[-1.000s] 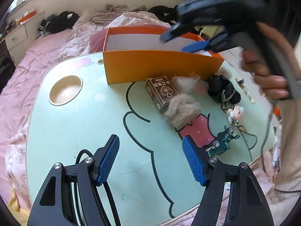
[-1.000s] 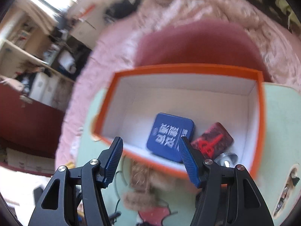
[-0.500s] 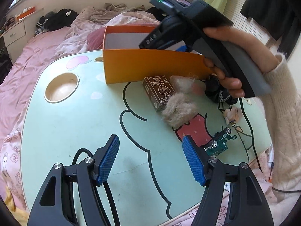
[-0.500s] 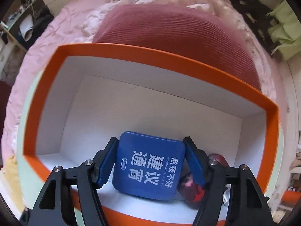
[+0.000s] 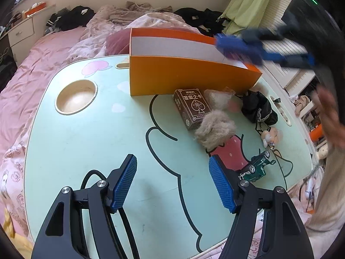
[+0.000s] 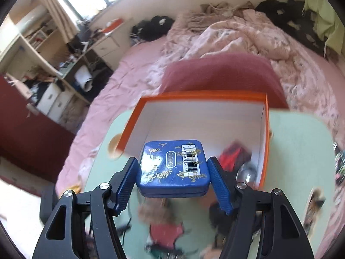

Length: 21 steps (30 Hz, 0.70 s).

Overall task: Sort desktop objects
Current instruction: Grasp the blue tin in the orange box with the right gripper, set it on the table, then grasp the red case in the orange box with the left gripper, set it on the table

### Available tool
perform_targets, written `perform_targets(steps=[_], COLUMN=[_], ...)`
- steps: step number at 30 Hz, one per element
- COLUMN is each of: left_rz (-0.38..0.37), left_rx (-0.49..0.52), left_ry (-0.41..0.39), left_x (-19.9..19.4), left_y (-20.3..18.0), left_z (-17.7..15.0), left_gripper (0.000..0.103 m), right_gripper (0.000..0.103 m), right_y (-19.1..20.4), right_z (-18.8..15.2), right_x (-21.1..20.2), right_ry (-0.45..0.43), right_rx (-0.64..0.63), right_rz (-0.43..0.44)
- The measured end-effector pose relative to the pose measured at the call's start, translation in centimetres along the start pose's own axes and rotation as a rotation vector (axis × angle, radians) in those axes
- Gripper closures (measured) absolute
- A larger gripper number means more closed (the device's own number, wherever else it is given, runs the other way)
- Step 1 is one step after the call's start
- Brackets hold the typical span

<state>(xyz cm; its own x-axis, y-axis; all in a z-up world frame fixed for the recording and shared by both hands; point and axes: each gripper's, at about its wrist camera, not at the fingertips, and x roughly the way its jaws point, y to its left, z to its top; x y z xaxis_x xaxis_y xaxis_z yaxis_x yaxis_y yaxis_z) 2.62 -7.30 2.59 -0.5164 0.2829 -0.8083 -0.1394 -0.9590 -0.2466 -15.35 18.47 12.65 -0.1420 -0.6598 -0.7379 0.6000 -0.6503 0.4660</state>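
Note:
An orange box [image 5: 189, 79] with a white inside stands at the far side of the mint lap table [image 5: 86, 146]. My right gripper [image 6: 173, 181] is shut on a blue tin [image 6: 173, 166] and holds it in the air above the box's near edge [image 6: 129, 129]; in the left wrist view the tin [image 5: 237, 48] is a blur over the box's right end. A red item [image 6: 235, 153] and a silver item [image 6: 245, 171] lie inside the box. My left gripper [image 5: 172, 183] is open and empty, low over the table's near part.
On the table in front of the box lie a brown card deck [image 5: 192, 108], two fluffy balls [image 5: 214, 129], a black cloth bundle [image 5: 257, 109], a small doll [image 5: 270, 136] and a green toy car [image 5: 256, 168]. A round cup recess [image 5: 75, 97] is at the left. A pink bed surrounds the table.
My right gripper closed on the blue tin inside the box and has lifted it up and back out over the near edge. My left gripper has stayed put.

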Motion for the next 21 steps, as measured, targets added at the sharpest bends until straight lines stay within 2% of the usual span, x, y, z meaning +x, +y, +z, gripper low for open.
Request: perform_targets(steps=[3, 6, 10, 13, 16, 18, 21], left_rz=[0.003, 0.002, 0.005, 0.006, 0.010, 0.015, 0.032], left_rx=[-0.001, -0.007, -0.003, -0.010, -0.005, 0.011, 0.051], left_ry=[0.002, 0.003, 0.005, -0.003, -0.019, -0.047, -0.058], left_x=[0.0, 0.0, 0.1, -0.3, -1.1, -1.9, -2.2], left_y=[0.1, 0.2, 0.0, -0.1, -0.3, -0.8, -2.2], left_z=[0.0, 0.1, 0.4, 1.2, 2.7, 4.6, 7.8], left_gripper=[0.033, 0.033, 0.033, 0.033, 0.033, 0.033, 0.033], right_gripper=[0.038, 0.038, 0.037, 0.037, 0.036, 0.030, 0.030], right_y=[-0.2, -0.7, -1.5, -1.1, -0.8, -0.8, -1.1], right_z=[-3.4, -5.6, -7.0, -7.9, -9.3, -10.4, -11.9], right_x=[0.7, 2.3, 4.0, 3.4, 1.9, 0.9, -0.8], right_ry=[0.013, 0.033, 0.043, -0.005, -0.077, -0.122, -0.179], right_rx=[0.027, 0.014, 0.021, 0.001, -0.011, -0.010, 0.012], right_rz=[0.030, -0.031, -0.045, -0.073, -0.051, -0.043, -0.034])
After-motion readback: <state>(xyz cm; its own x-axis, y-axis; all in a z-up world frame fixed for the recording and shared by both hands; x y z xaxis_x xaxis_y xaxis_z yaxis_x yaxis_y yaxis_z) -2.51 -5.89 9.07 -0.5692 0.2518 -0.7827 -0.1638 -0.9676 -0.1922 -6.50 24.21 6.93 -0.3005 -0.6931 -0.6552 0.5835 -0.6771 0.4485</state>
